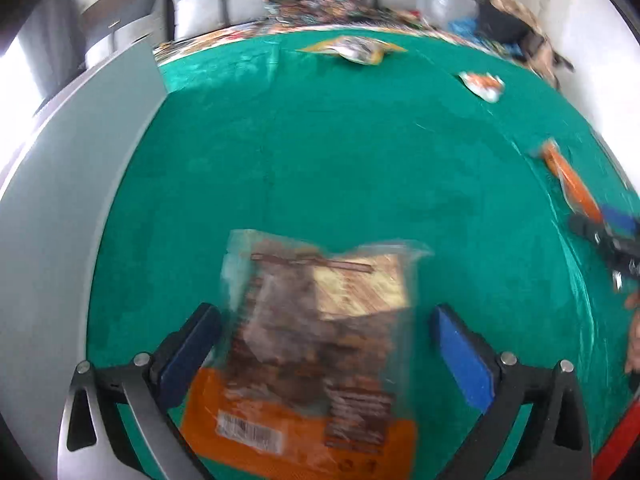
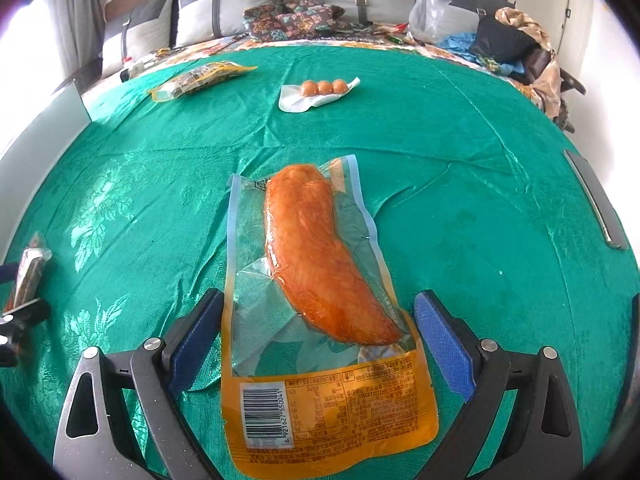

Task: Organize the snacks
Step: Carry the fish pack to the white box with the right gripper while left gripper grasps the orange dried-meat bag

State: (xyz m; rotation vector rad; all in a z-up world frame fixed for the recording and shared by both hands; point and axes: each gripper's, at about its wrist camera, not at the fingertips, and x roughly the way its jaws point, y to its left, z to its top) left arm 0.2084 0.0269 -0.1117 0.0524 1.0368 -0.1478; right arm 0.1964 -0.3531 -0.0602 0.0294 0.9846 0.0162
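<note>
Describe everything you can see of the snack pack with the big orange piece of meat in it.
The orange meat pack is a flat vacuum pouch, clear plastic above and an orange printed band with a barcode at its near end. One long, glossy, curved orange piece of meat is sealed inside. It lies flat on the green cloth, lengthwise between the open fingers of the right gripper, whose blue pads stand clear of its edges.

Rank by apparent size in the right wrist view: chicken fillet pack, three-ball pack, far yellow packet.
1. chicken fillet pack, though it lies nearest the camera.
2-3. far yellow packet and three-ball pack look alike.
</note>
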